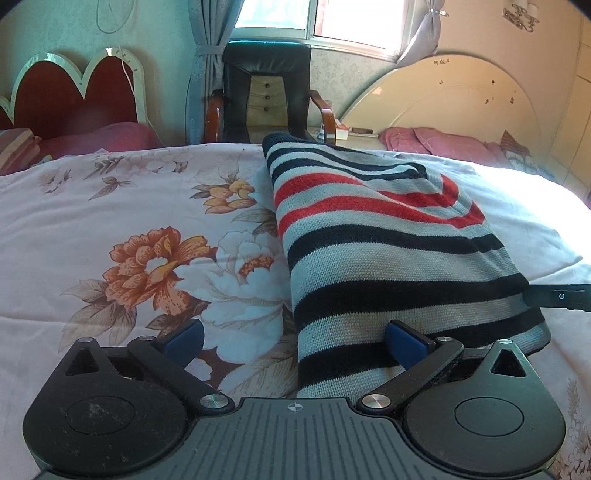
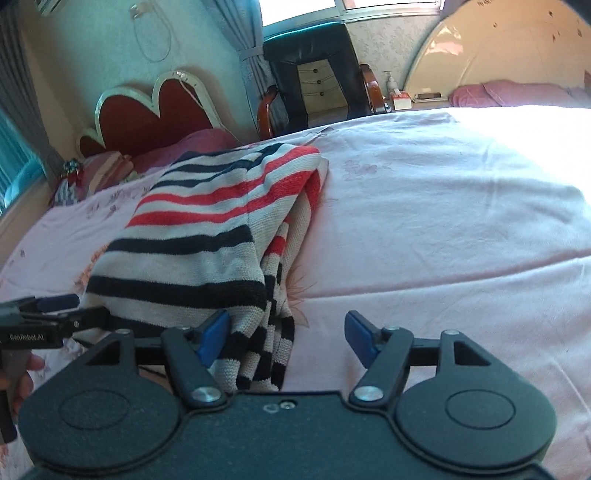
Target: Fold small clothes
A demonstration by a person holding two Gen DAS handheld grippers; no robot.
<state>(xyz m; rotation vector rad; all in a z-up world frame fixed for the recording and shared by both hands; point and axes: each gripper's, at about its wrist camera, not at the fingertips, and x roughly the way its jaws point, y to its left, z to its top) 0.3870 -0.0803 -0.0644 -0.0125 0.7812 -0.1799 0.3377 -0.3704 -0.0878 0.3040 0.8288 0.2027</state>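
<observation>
The bed (image 1: pixel 129 206) carried the striped sweater (image 1: pixel 369 236), folded into a long strip. The left claw (image 1: pixel 293 339) and right claw (image 2: pixel 288 339) stood apart at the sweater's near hem, gripping nothing, probably having released it there.

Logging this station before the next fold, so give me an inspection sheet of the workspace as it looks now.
Surface: bed sheet, pink floral, lightly wrinkled.
Job's things: striped sweater, folded lengthwise.
Clutter: nothing seen on the sheet.
Grippers: left gripper open over the sweater's near edge; right gripper open, sweater edge between its pads, not pinched.
Cables: white cord over the red headboard.
Surroundings: black chair, curtained window, pink pillows.
</observation>
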